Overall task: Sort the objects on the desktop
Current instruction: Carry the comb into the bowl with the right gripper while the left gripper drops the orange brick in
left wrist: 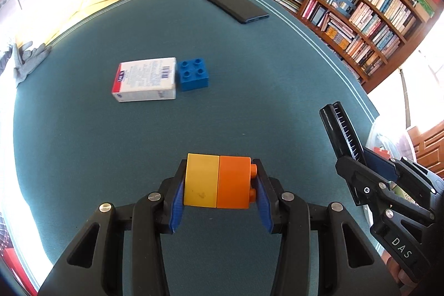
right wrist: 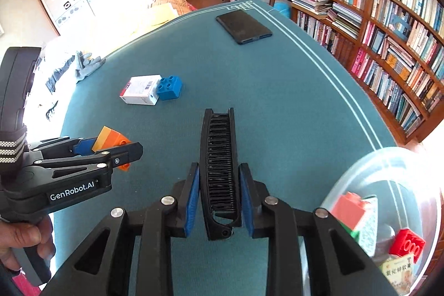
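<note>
left gripper (left wrist: 219,185): fingers clamped on one stacked pair of blocks, yellow block (left wrist: 201,179) plus orange block (left wrist: 234,182), held above the teal worktop (left wrist: 249,90).
right gripper (right wrist: 219,196): fingers clamped on one black folding comb (right wrist: 220,157), teeth facing up, also off the worktop.
blocks on worktop: one, a blue block (left wrist: 193,73), studs up, touching the white box.
boxes on worktop: one white box (left wrist: 145,79), lying flat, barcode up.
phones: one black phone (left wrist: 232,4) near the far corner, well apart from the rest.
bin: one clear plastic bin (right wrist: 358,174) at lower right, beside the worktop edge; held two red blocks (right wrist: 408,244) and one printed box.
gloves: one grey glove (right wrist: 87,65) at the left edge.
</note>
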Tool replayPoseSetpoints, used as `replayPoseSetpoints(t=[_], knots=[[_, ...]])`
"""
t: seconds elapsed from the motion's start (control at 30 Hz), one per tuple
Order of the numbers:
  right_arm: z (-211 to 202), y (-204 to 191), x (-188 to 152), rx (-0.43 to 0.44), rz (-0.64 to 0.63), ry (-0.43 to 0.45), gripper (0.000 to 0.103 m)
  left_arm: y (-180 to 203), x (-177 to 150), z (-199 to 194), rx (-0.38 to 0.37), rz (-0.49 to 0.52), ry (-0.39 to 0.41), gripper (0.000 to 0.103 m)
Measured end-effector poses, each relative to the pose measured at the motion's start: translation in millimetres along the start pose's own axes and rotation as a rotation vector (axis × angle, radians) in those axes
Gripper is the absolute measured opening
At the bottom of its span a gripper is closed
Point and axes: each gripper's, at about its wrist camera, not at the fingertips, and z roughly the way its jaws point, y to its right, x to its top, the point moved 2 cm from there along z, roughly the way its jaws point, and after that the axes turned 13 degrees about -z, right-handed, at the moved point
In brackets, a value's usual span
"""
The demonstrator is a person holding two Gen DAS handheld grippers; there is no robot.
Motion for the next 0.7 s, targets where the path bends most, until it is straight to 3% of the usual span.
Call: replayPoseSetpoints(t=[0.43, 0.7], knots=[[-66, 89, -56, -0.163, 0.164, 0.039, 0.031, 116, -26, -8, -0.119, 0.154, -0.007, 0.046], [-85, 122, -75, -0.193, 0.222, 0.056, 0.031, 172, -38, -20, -0.179, 0.240, 0.002, 0.046]])
